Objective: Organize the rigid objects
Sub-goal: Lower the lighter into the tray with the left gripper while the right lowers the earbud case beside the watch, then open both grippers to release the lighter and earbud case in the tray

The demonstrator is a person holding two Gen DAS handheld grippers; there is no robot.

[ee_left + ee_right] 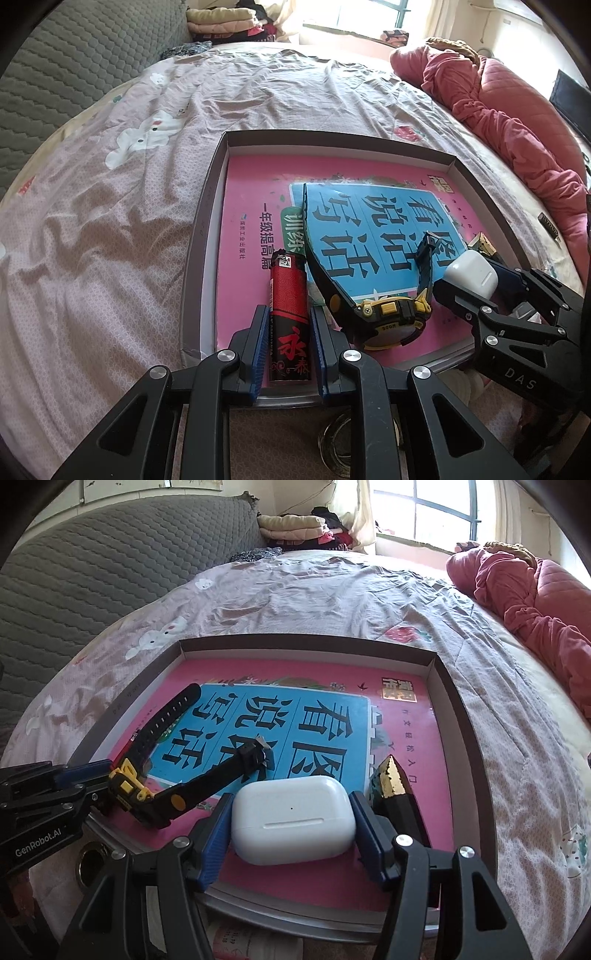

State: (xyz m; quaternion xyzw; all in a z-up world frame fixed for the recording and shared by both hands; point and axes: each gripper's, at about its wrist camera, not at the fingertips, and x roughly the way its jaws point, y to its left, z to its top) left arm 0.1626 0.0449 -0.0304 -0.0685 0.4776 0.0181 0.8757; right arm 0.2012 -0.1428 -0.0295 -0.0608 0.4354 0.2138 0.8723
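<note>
A shallow grey box (207, 206) (454, 686) lies on the bed with a pink book (251, 177) (406, 738) inside. My left gripper (288, 325) has its fingers on both sides of a red and black lighter (290, 299) at the box's near edge. My right gripper (291, 812) has its fingers against both ends of a white earbuds case (293, 818) (471, 273) resting on the book. A black and yellow watch (388, 314) (166, 775) lies between them. A black and gold object (393, 786) lies right of the case.
The bed sheet (110, 221) surrounds the box. A pink quilt (517, 122) (528, 590) lies at the right. A grey headboard (92, 561) is at the left. A round metal object (340, 443) sits below the box's near edge.
</note>
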